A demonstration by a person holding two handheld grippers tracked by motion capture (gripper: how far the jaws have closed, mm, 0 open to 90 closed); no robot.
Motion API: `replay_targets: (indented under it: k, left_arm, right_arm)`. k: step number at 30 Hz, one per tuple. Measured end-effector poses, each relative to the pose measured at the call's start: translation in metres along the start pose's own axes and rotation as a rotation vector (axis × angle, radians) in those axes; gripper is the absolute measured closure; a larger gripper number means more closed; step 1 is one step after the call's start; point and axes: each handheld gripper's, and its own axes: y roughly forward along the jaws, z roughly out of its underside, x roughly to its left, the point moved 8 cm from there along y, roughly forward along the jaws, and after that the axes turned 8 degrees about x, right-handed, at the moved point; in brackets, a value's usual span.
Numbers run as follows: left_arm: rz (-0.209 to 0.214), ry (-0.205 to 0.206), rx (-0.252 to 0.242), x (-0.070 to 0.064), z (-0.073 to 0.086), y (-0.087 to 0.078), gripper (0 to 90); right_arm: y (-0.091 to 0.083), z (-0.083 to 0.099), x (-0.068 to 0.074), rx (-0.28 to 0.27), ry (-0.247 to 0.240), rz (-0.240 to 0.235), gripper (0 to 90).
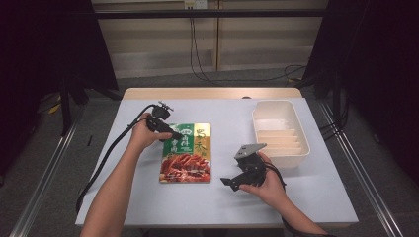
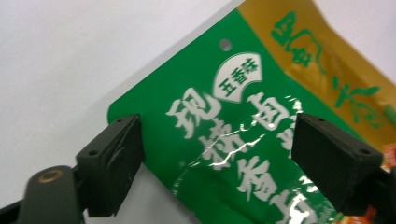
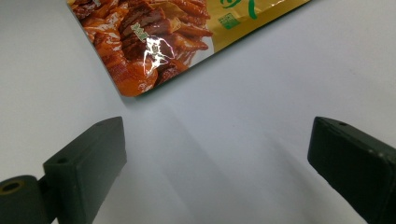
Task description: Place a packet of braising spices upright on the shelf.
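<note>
Lay flat, pouch (image 1: 186, 153), long axis running away from the person, green end far, meat picture near, that green corner between the spread jaws of the left gripper (image 2: 217, 161), near corner just ahead of the right gripper (image 3: 217, 172), likewise agape, nothing held.

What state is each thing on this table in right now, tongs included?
Food pouch: sealed, lying flat on the table, picture side up.
White tray: empty, upright, right of the pouch.
Left tongs: open, jaws astride the pouch's green top corner, not closed on it.
Right tongs: open, holding nothing, over bare table near the pouch's bottom corner.
</note>
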Motion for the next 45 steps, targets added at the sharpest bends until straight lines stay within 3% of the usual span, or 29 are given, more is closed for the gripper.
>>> replay_targets:
  k: [9,16,20,21,22,23,27,35,38,39,42,45]
  left_arm:
    - [0.027,0.075,-0.007,-0.009,0.001,-0.007,38.5]
    - [0.018,0.076,-0.003,-0.008,0.002,-0.011,43.1]
    - [-0.017,0.032,-0.001,-0.002,0.002,-0.012,33.8]
    - [-0.037,-0.015,-0.018,0.002,0.001,-0.012,32.0]
    - [-0.037,-0.015,-0.018,0.002,0.001,-0.012,30.0]
    - [-0.051,-0.063,-0.033,0.006,-0.001,-0.011,26.7]
    - [-0.077,-0.083,-0.011,0.017,-0.001,-0.008,18.4]
    - [-0.033,-0.09,-0.009,0.016,-0.003,0.006,19.8]
    - [-0.04,-0.077,-0.011,0.017,-0.003,0.006,21.4]
    - [-0.035,-0.117,-0.032,0.015,-0.005,0.005,22.2]
    - [-0.04,-0.082,-0.009,0.016,-0.002,-0.001,29.0]
    - [-0.013,-0.056,-0.047,0.011,-0.004,-0.01,37.9]
  right_arm:
    - [0.001,0.001,0.0,0.004,-0.004,-0.007,4.0]
    - [0.002,0.001,0.0,0.008,-0.014,-0.009,4.0]
    - [0.003,0.001,0.001,0.01,-0.009,-0.003,4.0]
    - [0.004,0.001,0.002,0.013,-0.012,-0.004,4.0]
    - [0.004,0.001,0.002,0.013,-0.012,-0.004,4.0]
    - [0.004,0.001,0.001,0.014,-0.014,0.002,4.0]
    - [0.004,0.001,0.002,0.01,-0.012,-0.005,4.0]
    - [0.004,0.001,0.002,0.013,-0.014,-0.004,4.2]
    - [0.004,0.001,0.002,0.013,-0.017,-0.007,4.2]
    - [0.004,0.001,0.002,0.015,-0.019,-0.014,4.2]
    - [0.005,0.001,0.002,0.013,-0.019,-0.017,4.3]
    - [0.005,0.001,0.002,0.015,-0.02,-0.013,4.3]
